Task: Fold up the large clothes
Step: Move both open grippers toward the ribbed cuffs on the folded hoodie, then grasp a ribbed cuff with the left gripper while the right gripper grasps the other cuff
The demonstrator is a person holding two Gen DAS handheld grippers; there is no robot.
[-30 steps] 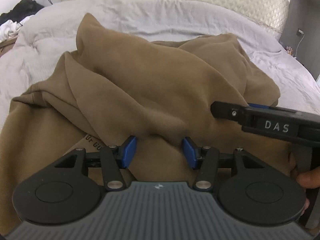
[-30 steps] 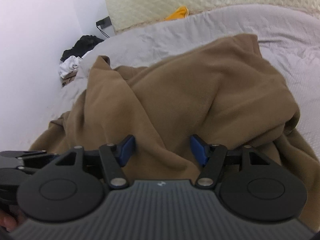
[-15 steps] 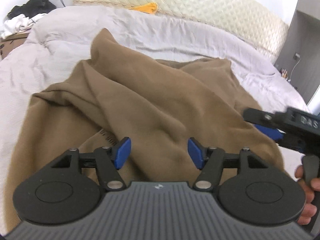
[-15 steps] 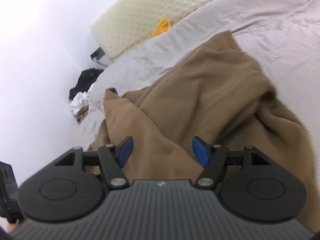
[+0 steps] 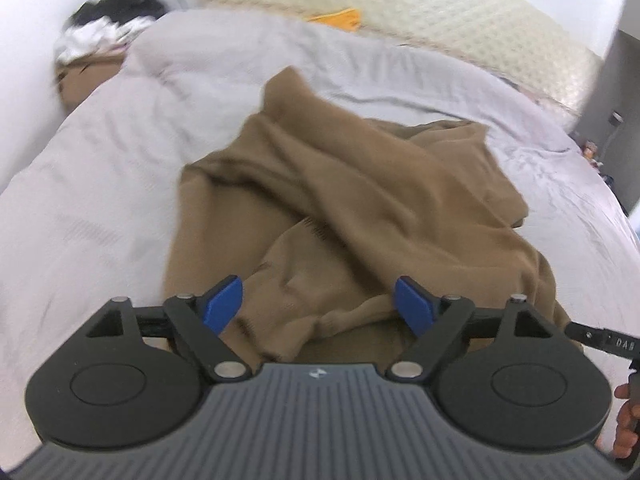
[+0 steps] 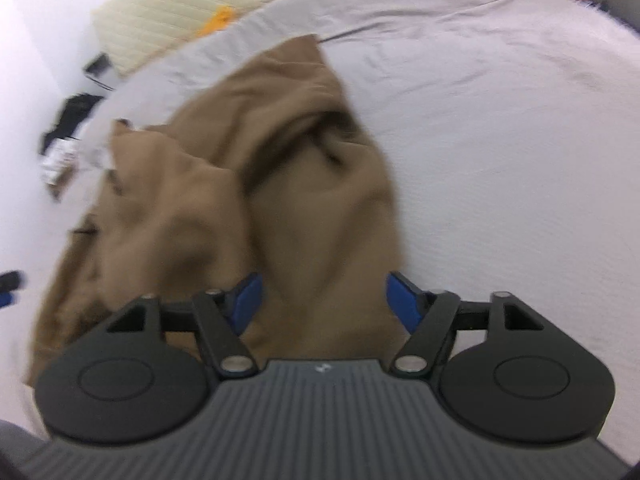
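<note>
A large brown garment (image 5: 360, 200) lies crumpled in loose folds on the grey bed cover (image 5: 100, 200). It also shows in the right wrist view (image 6: 280, 184), blurred. My left gripper (image 5: 318, 306) is open, its blue pads wide apart above the garment's near edge. My right gripper (image 6: 324, 298) is open above the garment's near right part. Neither holds cloth. The right gripper's black body (image 5: 604, 342) shows at the left wrist view's right edge, with a hand behind it.
A quilted cream headboard (image 5: 440, 20) stands at the far end with a yellow item (image 5: 336, 20) before it. A heap of dark and white clothes (image 5: 108, 20) lies at the far left by the wall. A dark cabinet (image 5: 624, 100) stands at the right.
Both grippers have pulled back and risen from the garment, so more of the bed shows. The right gripper has swung to the right. Both stayed open.
</note>
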